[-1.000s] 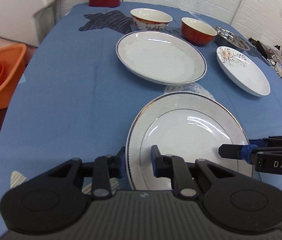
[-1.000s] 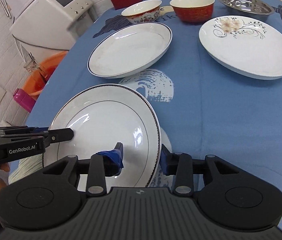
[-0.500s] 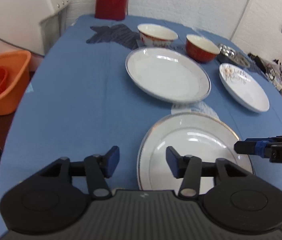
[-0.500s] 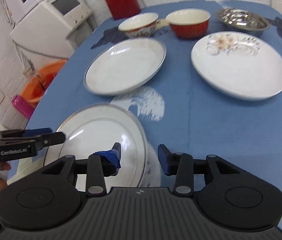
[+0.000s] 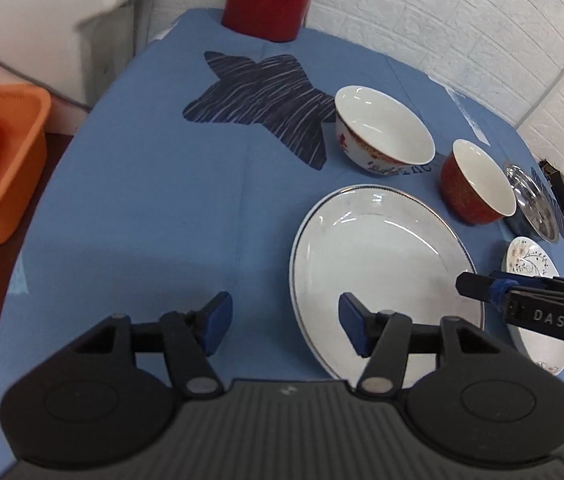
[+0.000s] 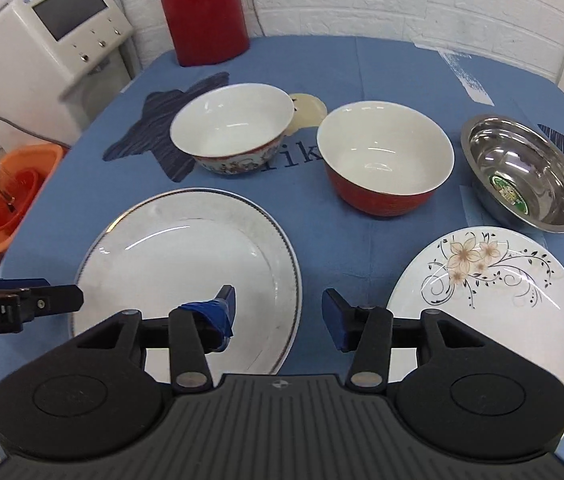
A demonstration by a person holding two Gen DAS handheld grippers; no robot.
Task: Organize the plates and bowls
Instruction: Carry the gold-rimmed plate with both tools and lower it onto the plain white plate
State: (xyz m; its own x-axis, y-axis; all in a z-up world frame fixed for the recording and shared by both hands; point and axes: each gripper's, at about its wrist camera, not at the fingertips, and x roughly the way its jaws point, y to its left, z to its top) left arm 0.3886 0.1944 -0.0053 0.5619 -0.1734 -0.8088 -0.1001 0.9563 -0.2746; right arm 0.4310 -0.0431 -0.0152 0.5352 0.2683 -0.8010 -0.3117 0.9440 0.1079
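Both grippers, left and right, now released and empty, have advanced from the near rimmed plate to the farther rimmed plate.

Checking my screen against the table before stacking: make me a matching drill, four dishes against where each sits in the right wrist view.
Things:
1. red bowl
2. steel bowl
3. floral plate
4. gold-rimmed plate

Places:
A. near right
B. far right, beside the table edge
C. near left
D. back row, middle

Pairs: 1-D, 2-B, 3-A, 4-C
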